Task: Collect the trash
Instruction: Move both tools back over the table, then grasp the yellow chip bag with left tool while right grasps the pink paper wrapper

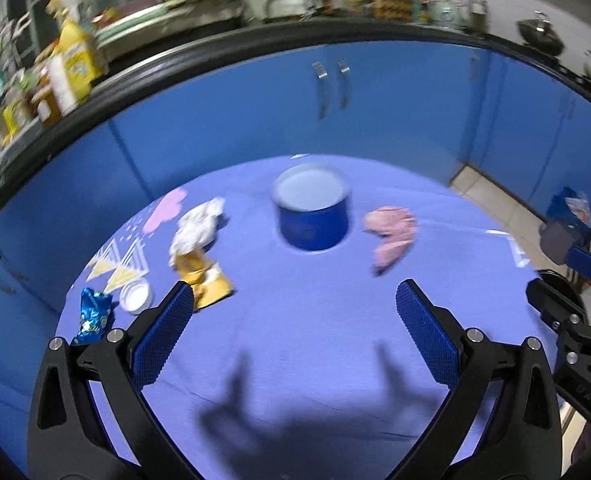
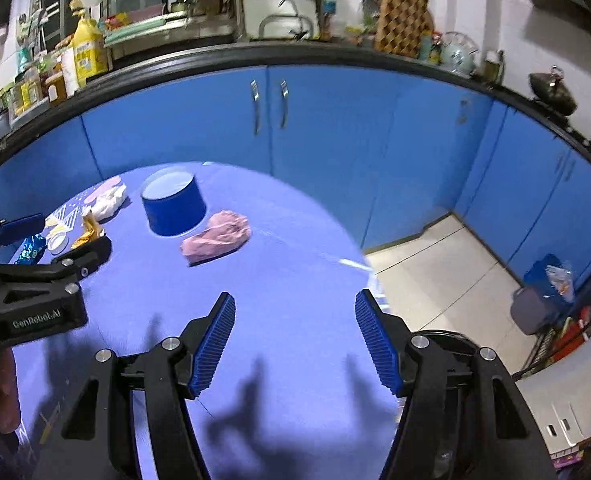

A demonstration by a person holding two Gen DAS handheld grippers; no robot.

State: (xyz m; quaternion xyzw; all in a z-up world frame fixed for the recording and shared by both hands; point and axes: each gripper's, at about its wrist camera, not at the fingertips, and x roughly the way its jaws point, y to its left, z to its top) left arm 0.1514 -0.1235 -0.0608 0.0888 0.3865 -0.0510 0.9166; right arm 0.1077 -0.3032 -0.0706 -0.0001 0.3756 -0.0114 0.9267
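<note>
While the left wrist view is motion-blurred, left tongs (image 1: pixel 294 304) hang open and empty over the purple-clothed surface (image 1: pixel 295 340). Blue round bin (image 1: pixel 312 211) stands upright mid-surface ahead. Left of it: white crumpled paper (image 1: pixel 199 226), touching a yellow wrapper (image 1: pixel 204 276) just below; small white lid (image 1: pixel 136 295) and blue foil wrapper (image 1: pixel 93 315) farther left near the edge. Pink crumpled wad (image 1: pixel 393 236) right of bin, apart from it. Right tongs enter at the right border.

Right wrist view: right tongs (image 2: pixel 295 312) open, nothing between them, above bare cloth near the surface's right edge. Bin sits far left ahead, pink wad just beside its base. Left tongs come in at left, open, white and yellow trash beyond them.
</note>
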